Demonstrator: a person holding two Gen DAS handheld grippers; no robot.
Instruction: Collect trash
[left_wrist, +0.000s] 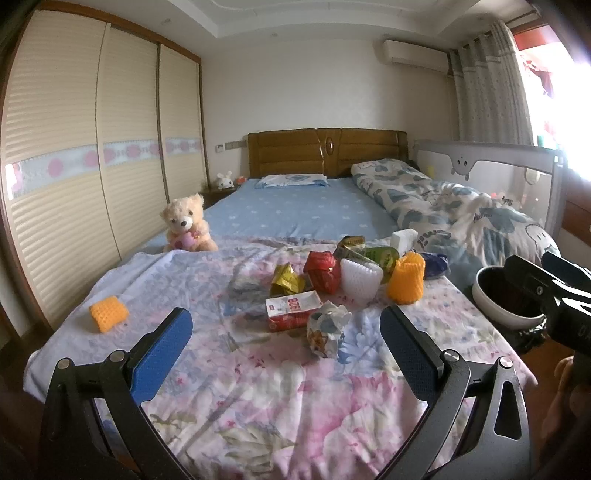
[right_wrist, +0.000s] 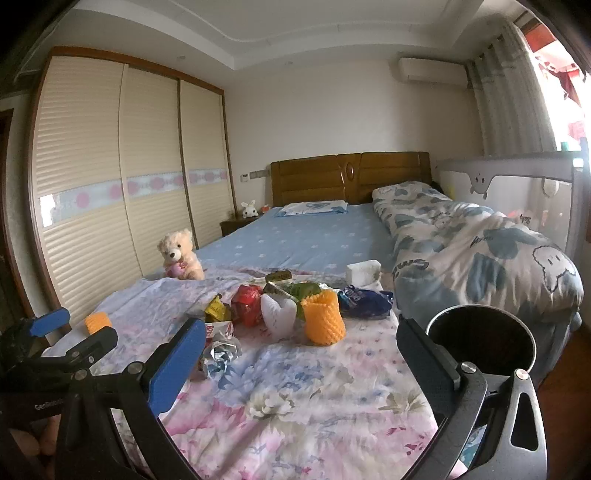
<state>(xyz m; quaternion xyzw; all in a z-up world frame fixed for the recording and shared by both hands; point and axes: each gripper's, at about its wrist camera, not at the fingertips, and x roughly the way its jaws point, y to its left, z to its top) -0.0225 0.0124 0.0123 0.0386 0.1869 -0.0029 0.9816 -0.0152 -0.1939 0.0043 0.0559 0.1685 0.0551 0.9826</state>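
I held both grippers, left (left_wrist: 286, 345) and right (right_wrist: 301, 356), with jaws wide apart and empty, over the bed (left_wrist: 258, 406). The trash (left_wrist: 325, 273) lay piled ahead, the bin (right_wrist: 480, 343) at the bed's right edge.

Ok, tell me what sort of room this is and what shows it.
A home bedroom, most likely. A wide bed with a brown wooden headboard fills the view, cream sliding wardrobe doors line one wall, and a beige plush teddy bear sits on the floral pink bedspread, beside scattered wrappers.
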